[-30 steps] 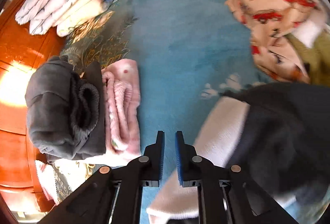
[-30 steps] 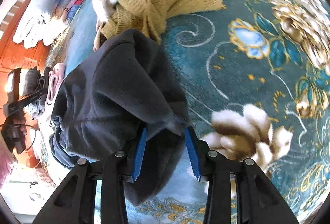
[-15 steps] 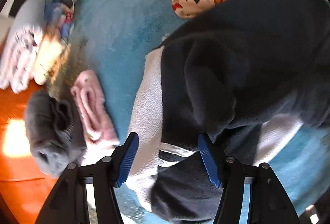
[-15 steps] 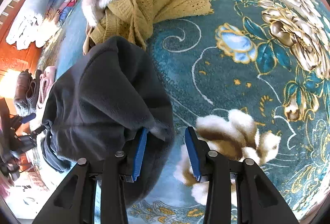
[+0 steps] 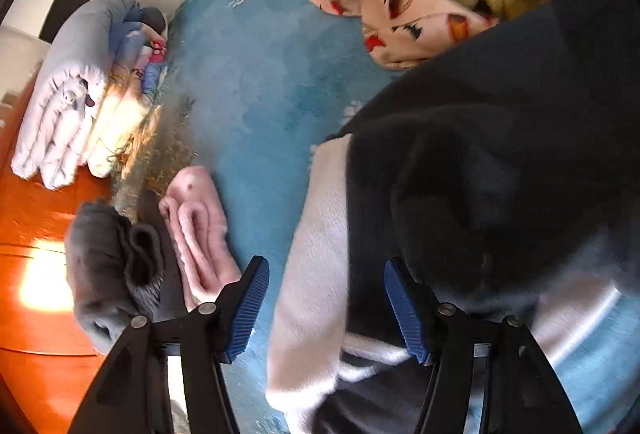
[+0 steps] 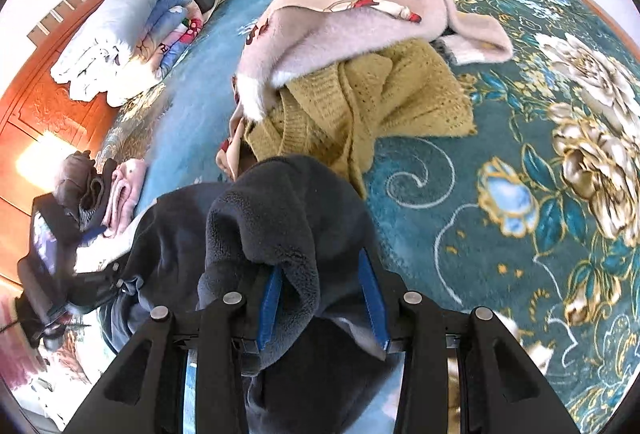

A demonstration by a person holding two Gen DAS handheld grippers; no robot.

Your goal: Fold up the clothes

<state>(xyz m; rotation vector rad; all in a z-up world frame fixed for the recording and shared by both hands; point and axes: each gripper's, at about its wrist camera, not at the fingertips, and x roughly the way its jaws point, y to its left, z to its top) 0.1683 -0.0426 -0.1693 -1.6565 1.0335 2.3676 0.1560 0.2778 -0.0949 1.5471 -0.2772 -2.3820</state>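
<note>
A dark fleece garment (image 5: 500,154) with a white lining (image 5: 320,234) lies bunched on the blue floral bedspread (image 5: 260,82). My left gripper (image 5: 326,308) hangs open over its white-lined edge. That edge lies between the jaws, but the pads do not press on it. In the right wrist view the same garment (image 6: 280,202) rises in a hump just ahead of my right gripper (image 6: 320,306). That gripper is shut on a thick fold of the fleece, which drapes over its left finger (image 6: 268,310).
Folded grey (image 5: 108,266) and pink (image 5: 196,234) clothes sit at the bed's left edge, next to orange wood (image 5: 32,218). Rolled bedding (image 5: 80,86) lies beyond them. A cream car-print garment (image 5: 392,6) and a mustard knit (image 6: 360,106) are heaped behind the dark fleece.
My left gripper went from shut to open and swung right, off the bare spread and over the garment's white-lined edge. My right gripper rose slightly, and the fleece heaped up with it.
</note>
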